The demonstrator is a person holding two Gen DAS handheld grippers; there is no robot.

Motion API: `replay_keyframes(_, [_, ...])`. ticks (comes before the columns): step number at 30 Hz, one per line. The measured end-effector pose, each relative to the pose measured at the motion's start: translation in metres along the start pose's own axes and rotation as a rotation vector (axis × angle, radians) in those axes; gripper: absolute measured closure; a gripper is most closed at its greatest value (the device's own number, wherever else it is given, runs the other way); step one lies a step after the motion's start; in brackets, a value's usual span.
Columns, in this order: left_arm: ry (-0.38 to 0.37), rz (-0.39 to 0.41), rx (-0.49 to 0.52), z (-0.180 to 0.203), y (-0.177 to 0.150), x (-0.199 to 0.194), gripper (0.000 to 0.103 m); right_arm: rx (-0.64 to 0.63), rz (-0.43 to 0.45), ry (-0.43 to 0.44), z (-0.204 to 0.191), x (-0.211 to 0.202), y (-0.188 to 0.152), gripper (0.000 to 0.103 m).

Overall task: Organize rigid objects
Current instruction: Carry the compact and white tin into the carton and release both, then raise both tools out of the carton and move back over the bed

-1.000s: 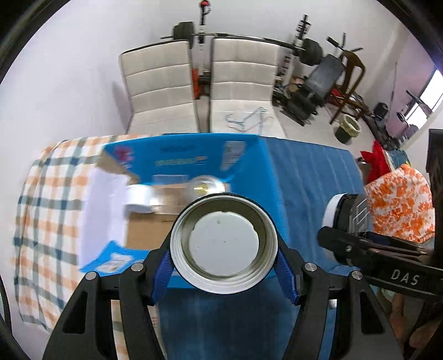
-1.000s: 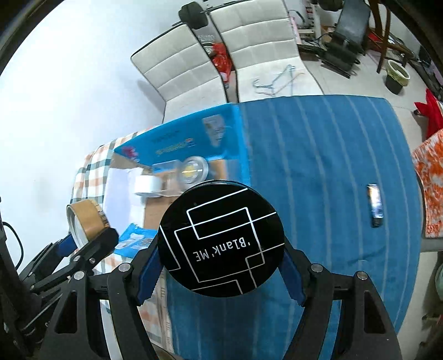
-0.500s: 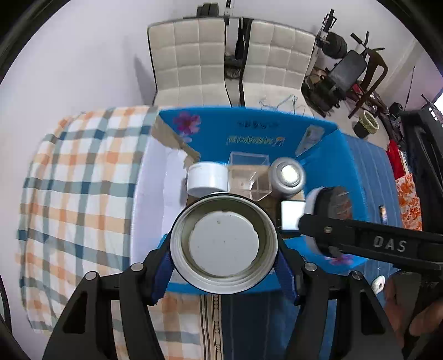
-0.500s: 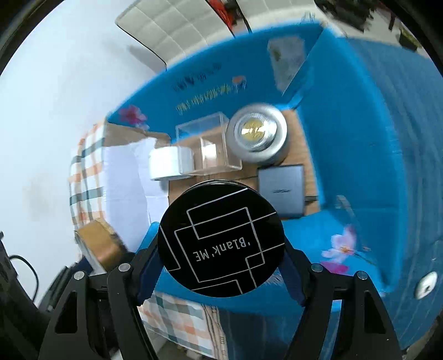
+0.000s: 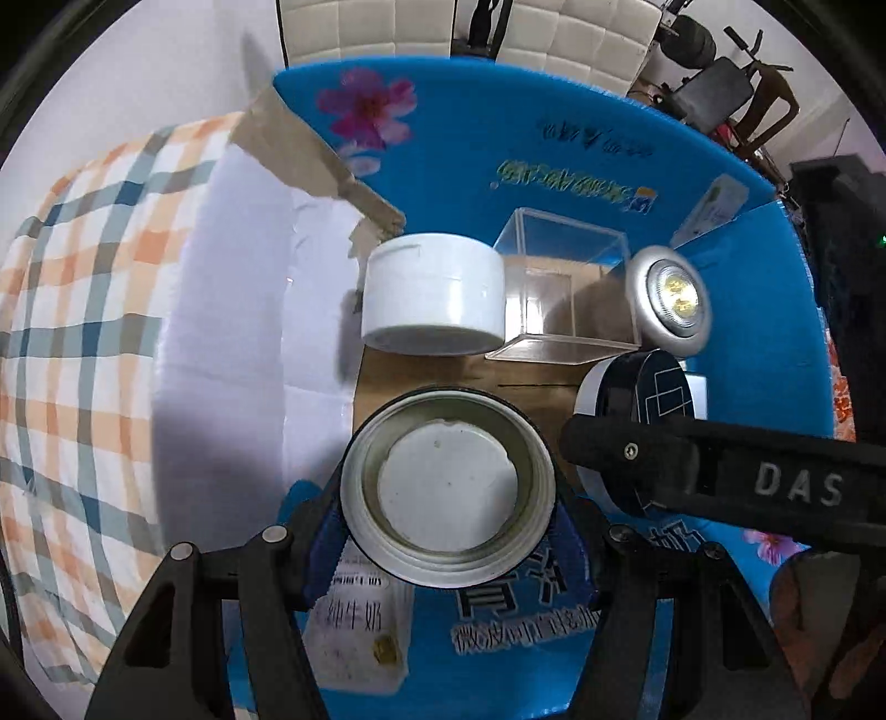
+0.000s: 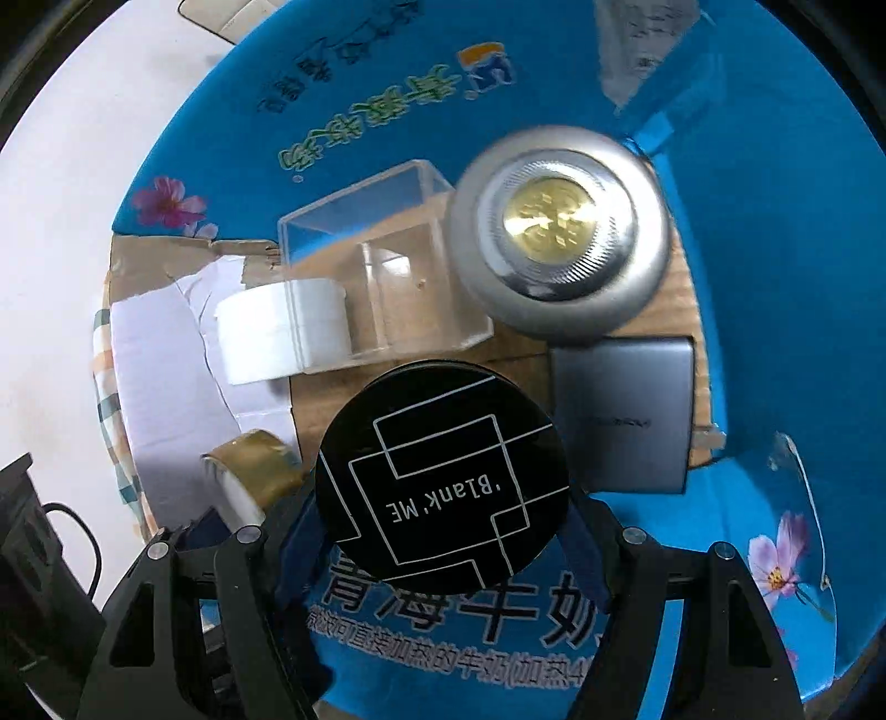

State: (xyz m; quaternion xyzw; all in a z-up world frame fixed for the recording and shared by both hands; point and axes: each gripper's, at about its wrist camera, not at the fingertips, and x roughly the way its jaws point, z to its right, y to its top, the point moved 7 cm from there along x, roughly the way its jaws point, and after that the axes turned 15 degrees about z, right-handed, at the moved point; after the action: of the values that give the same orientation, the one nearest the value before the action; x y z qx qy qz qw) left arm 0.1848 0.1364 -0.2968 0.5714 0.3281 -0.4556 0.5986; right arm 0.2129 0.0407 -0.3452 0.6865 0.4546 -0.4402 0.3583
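Observation:
My left gripper (image 5: 448, 526) is shut on a round metal lid (image 5: 448, 487) with a white liner, and points down over the near left part of an open blue carton (image 5: 498, 138). My right gripper (image 6: 443, 526) is shut on a black round tin (image 6: 443, 479) printed "Blank ME", close beside the lid on its right. From the left wrist view, the tin (image 5: 637, 410) hangs low inside the carton. On the carton's brown floor stand a white jar (image 5: 434, 293), a clear plastic cube (image 5: 559, 288), a silver puck light (image 6: 559, 238) and a flat grey case (image 6: 626, 415).
The carton (image 6: 775, 277) has blue walls and flaps all round, with a torn white flap (image 5: 232, 332) on its left. It stands on a plaid cloth (image 5: 83, 332). White chairs (image 5: 365, 27) and gym gear (image 5: 720, 72) stand beyond the table.
Both grippers have come forward and down from above the blue cloth to over the carton, each still holding its object. The things in the carton now look much larger and closer.

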Motion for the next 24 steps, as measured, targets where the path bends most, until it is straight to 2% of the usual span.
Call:
replay_keyframes(11, [0.011, -0.052, 0.007, -0.006, -0.005, 0.016, 0.041, -0.069, -0.027, -0.086, -0.003, 0.027, 0.001, 0.026])
replay_keyframes(14, [0.018, -0.061, 0.016, -0.008, -0.007, 0.017, 0.041, -0.063, -0.031, -0.082, -0.002, 0.027, -0.001, 0.025])
replay_keyframes(20, [0.028, -0.101, 0.012, -0.01, -0.016, 0.017, 0.041, -0.053, -0.035, -0.063, 0.012, 0.009, -0.003, 0.023])
replay_keyframes(24, [0.037, -0.098, 0.002, -0.009, -0.016, 0.01, 0.041, -0.11, -0.005, -0.082, 0.01, -0.008, 0.0, 0.017])
